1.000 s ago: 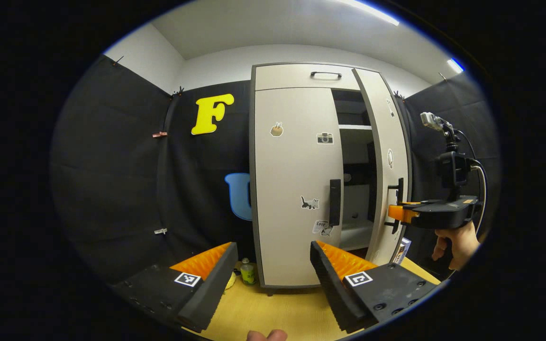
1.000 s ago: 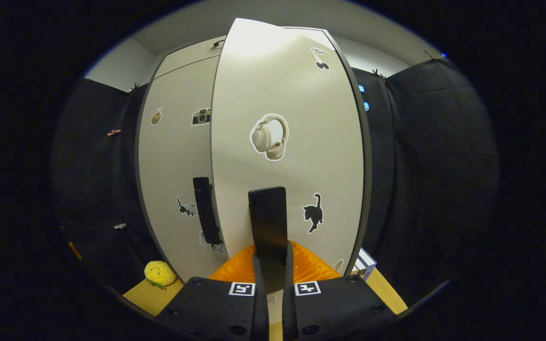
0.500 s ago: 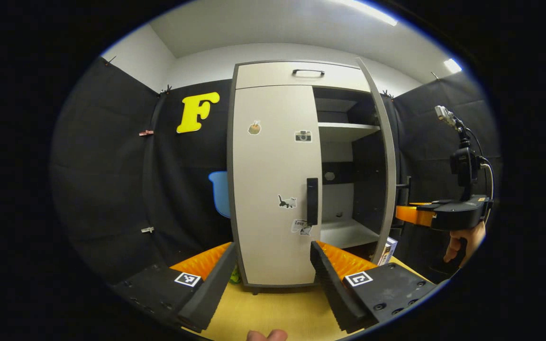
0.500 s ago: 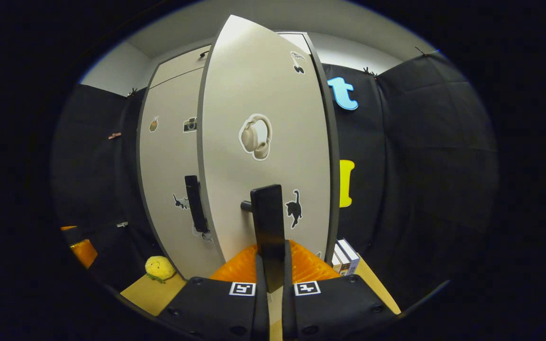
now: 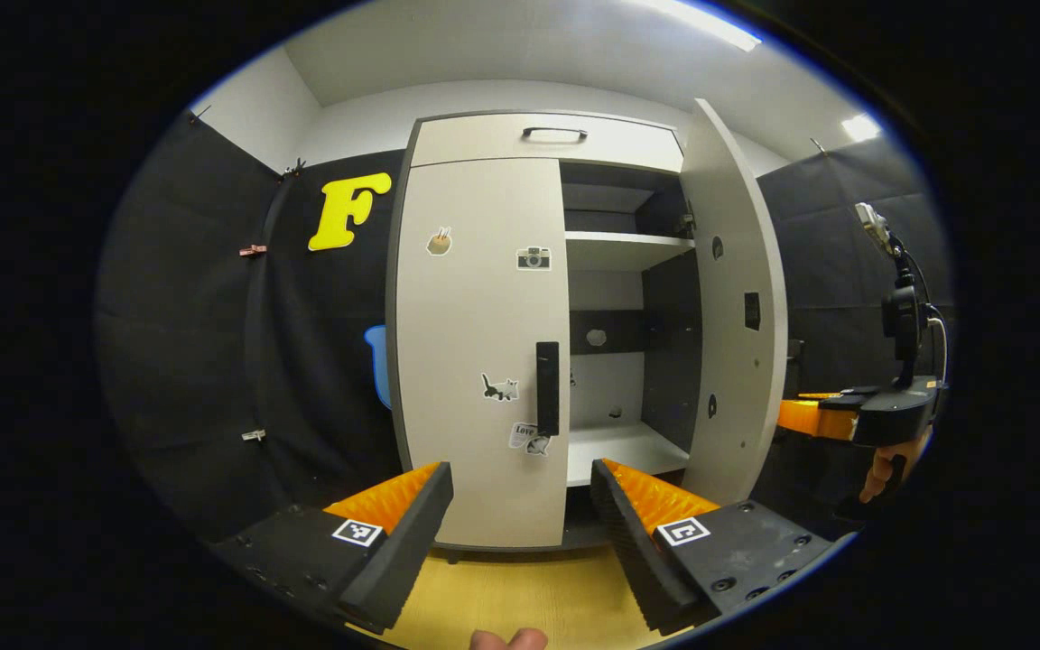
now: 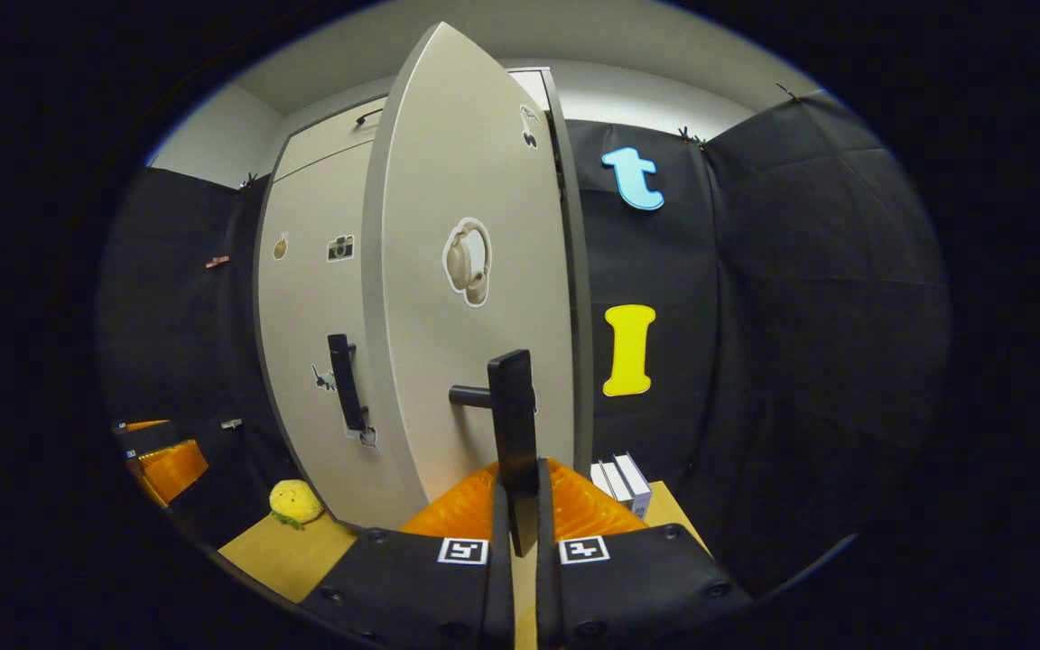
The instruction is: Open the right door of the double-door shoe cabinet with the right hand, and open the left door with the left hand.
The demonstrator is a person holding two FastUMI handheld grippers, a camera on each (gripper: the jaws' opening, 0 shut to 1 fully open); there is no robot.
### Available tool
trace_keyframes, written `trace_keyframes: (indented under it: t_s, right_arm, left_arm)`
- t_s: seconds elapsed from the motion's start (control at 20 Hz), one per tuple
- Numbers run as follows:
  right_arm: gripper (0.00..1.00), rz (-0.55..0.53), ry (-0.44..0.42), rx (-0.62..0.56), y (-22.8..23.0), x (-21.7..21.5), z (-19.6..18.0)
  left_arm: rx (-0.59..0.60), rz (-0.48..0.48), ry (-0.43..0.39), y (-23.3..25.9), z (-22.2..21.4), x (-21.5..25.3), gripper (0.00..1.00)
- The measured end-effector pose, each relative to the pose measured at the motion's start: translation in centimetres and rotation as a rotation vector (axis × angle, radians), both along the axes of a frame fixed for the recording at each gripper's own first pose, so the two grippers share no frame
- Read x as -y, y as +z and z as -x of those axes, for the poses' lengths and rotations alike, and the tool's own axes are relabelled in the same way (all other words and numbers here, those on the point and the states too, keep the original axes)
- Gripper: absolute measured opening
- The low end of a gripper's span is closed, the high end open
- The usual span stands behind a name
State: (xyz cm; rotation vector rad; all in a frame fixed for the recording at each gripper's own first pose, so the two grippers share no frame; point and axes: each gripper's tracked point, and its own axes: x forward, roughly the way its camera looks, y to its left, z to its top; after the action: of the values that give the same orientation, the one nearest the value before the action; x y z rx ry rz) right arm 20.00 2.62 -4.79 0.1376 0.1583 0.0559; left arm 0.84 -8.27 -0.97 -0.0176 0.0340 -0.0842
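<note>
Centrally in the left gripper view, the shoe cabinet (image 5: 484, 144) stands on a yellow bench (image 5: 520, 591) with its right door (image 5: 737, 298) swung wide, the inner face turned toward the camera. 2 white shelves (image 5: 628, 248) show inside the exposed compartment. Its left door (image 5: 479, 343) lies shut, flush with the frame, and carries a black vertical handle (image 5: 547, 388) near its inner edge, beside small stickers. The left tongs (image 5: 520, 487) hover in front of that door with the fingers spread apart and nothing between them, apart from the handle. At the far right of this view a hand (image 5: 886, 460) holds the right tongs (image 5: 795, 417) behind the open door's edge.

Seen from the right gripper view, the right tongs (image 6: 520, 492) are closed on the right door's handle (image 6: 513, 424), a black upright bar standing off the outer face of the door (image 6: 466, 298) on a short post; both fingers press its lower end. A yellow plush toy (image 6: 294, 501) lies on the bench at lower left, and 3 books (image 6: 621, 478) stand near the cabinet's right side.
</note>
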Motion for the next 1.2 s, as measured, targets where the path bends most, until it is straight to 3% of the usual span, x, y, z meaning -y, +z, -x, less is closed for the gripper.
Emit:
trace_keyframes:
  t_s: [0.1,0.15,0.45,0.6,0.8,0.9,0.95,1.0,1.1,1.2]
  right_arm:
    - [0.15,0.007,-0.014,0.006,0.1,0.6,0.1]
    - [0.1,0.02,-0.022,0.013,0.0,1.1,-0.1]
    - [0.05,0.037,-0.084,0.019,0.1,3.5,-0.2]
    - [0.05,-0.022,-0.052,0.02,0.1,1.9,-0.3]
    - [0.05,0.004,-0.08,0.011,0.0,3.2,0.1]
    - [0.11,0.014,-0.098,0.021,0.0,3.7,0.0]
    - [0.19,0.022,-0.113,0.031,0.3,4.1,0.1]
    - [0.22,0.031,-0.127,0.04,0.4,4.4,0.0]
    - [0.5,0.063,-0.159,0.041,0.5,5.5,0.2]
    - [1.0,0.068,-0.16,0.05,0.7,5.8,0.6]
  left_arm:
    - [-0.002,-0.008,-0.005,0.0,-0.2,0.8,0.95]
    - [-0.002,-0.012,-0.006,0.1,-0.4,1.0,0.95]
    - [-0.007,-0.006,-0.02,0.2,-1.5,2.6,0.95]
    - [-0.009,-0.01,-0.032,0.3,-2.1,3.4,0.95]
    - [-0.007,-0.014,-0.046,0.9,-3.6,3.8,0.95]
    - [-0.006,-0.008,-0.042,1.1,-4.8,3.5,0.95]
    - [-0.008,-0.002,-0.04,1.3,-5.5,3.4,0.95]
    - [-0.006,0.003,-0.035,1.6,-6.3,3.1,0.95]
    - [0.0,0.007,-0.024,2.1,-8.1,2.8,0.95]
    - [0.01,-0.002,-0.021,2.5,-10.1,2.8,0.94]
